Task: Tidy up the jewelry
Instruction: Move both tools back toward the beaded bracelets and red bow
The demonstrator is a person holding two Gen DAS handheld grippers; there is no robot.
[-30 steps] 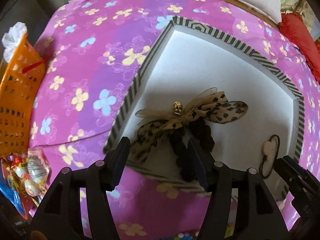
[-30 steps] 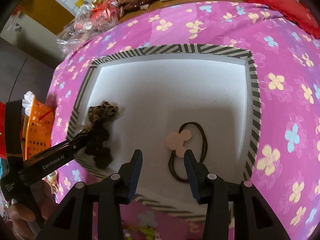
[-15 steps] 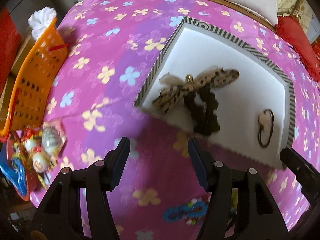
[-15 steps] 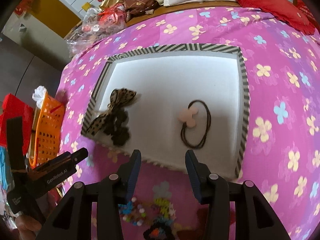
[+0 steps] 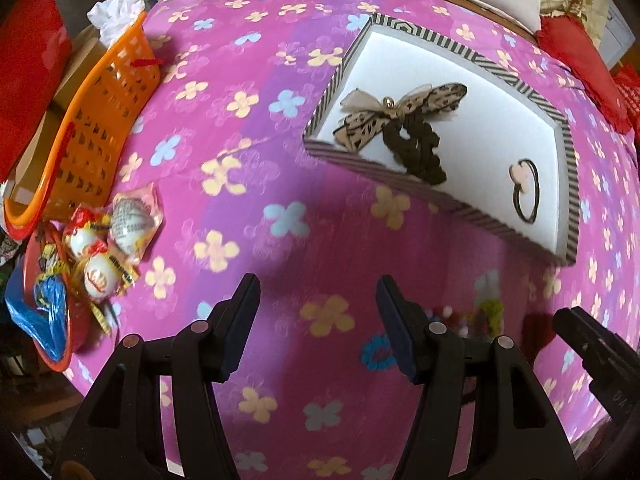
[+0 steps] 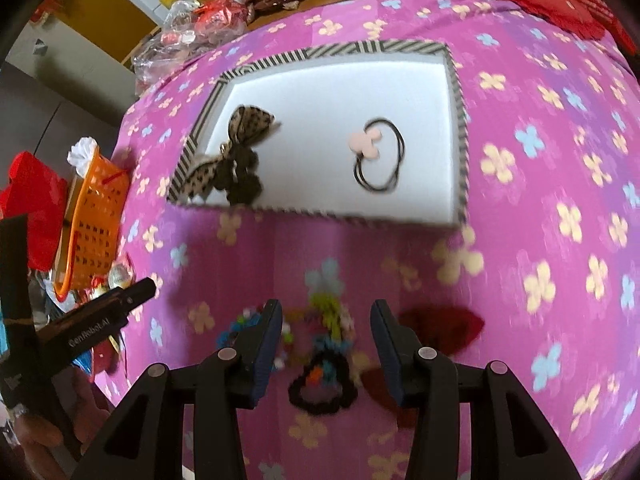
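A leopard-print bow scrunchie (image 6: 236, 156) and a black hair tie with a pink charm (image 6: 376, 152) lie well apart inside the striped-rim tray (image 6: 336, 50) on the pink flowered cloth (image 6: 540, 200). Nearer, a blurred heap of coloured hair ties (image 6: 320, 336) sits on the cloth in front of the tray. The right gripper (image 6: 325, 344) hangs over that heap, jaws apart and empty; the left gripper (image 5: 318, 320), beside it over bare cloth, is likewise spread and empty.

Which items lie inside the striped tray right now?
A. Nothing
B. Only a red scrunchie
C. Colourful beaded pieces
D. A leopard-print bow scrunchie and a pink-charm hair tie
D: inside the striped tray lie the leopard-print bow scrunchie and the pink-charm hair tie; nothing else shows on its white floor.
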